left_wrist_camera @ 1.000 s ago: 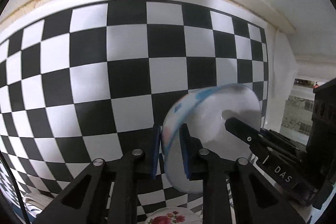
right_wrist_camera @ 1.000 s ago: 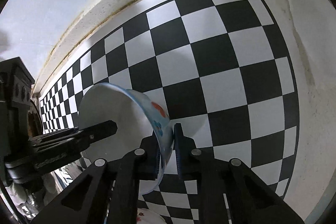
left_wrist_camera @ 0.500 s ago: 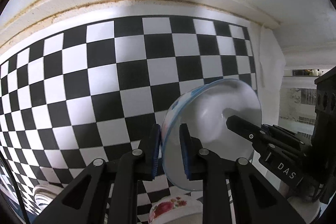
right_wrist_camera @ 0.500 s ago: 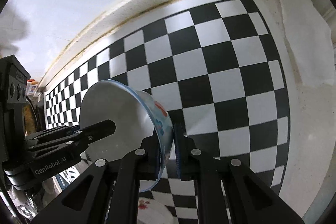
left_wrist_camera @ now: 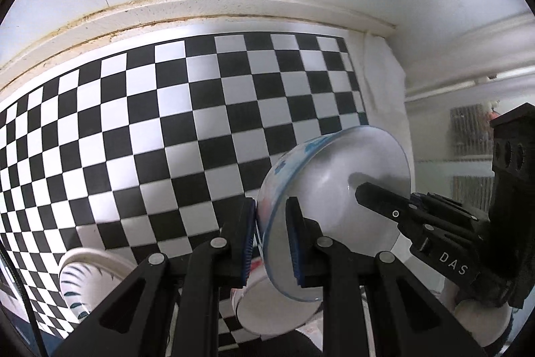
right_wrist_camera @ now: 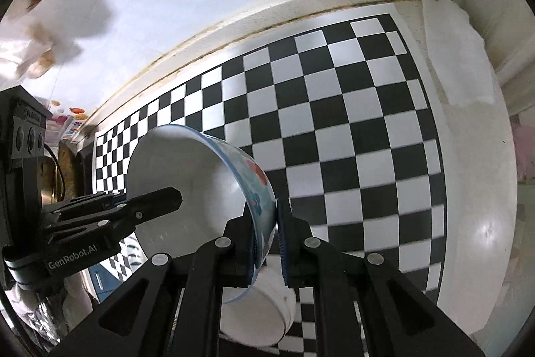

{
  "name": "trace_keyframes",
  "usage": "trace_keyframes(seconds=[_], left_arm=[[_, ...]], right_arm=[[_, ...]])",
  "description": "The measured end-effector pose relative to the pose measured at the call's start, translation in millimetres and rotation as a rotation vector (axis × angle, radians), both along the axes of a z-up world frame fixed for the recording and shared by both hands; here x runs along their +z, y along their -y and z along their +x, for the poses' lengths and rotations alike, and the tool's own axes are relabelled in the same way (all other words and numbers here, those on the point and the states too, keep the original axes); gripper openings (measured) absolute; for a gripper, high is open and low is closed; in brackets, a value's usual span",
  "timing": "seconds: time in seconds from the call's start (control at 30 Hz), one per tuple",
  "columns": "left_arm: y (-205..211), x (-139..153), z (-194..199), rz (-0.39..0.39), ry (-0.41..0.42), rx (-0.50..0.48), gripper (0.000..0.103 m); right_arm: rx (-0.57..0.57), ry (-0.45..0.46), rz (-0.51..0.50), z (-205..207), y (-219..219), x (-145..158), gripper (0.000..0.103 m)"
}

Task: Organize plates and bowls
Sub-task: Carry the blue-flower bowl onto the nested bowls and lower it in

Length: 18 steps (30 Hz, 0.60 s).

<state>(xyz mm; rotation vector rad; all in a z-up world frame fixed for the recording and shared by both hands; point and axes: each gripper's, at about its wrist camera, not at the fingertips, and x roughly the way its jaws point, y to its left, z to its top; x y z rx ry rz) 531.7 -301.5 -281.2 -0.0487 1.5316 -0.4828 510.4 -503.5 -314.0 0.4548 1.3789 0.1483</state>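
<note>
Both grippers hold one white bowl with blue and red painted outside, lifted above the checkered mat. My left gripper (left_wrist_camera: pixel 270 240) is shut on the bowl's (left_wrist_camera: pixel 334 206) left rim. My right gripper (right_wrist_camera: pixel 267 240) is shut on the opposite rim of the same bowl (right_wrist_camera: pixel 187 186). Each gripper's fingers reach into the other's view across the bowl's white inside. Below the bowl stands another white bowl (left_wrist_camera: pixel 267 317), which also shows in the right wrist view (right_wrist_camera: pixel 260 313).
The black-and-white checkered mat (left_wrist_camera: pixel 167 139) covers the counter up to a stained white wall edge. A white bowl with dark rim marks (left_wrist_camera: pixel 90 276) sits at lower left. A white cloth (right_wrist_camera: pixel 451 56) lies at the mat's far right corner.
Both grippers have risen and drawn back with the bowl between them. More of the mat, the wall and the bowls below have come into view.
</note>
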Motion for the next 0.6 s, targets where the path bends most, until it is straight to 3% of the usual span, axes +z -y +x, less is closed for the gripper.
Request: trace_keyframes(seconds=[0.3,0.6], left_arm=[[-9,17,-51,-0.001,0.03,-0.051,0.016],[-19,-5,-92,0.018,-0.032,-0.075,0.016]], right_arm=[[0.004,0.02,-0.001,-56,-19,21,0.013],[-0.018,-0.028,0.026,-104,-27,-2,0.013]])
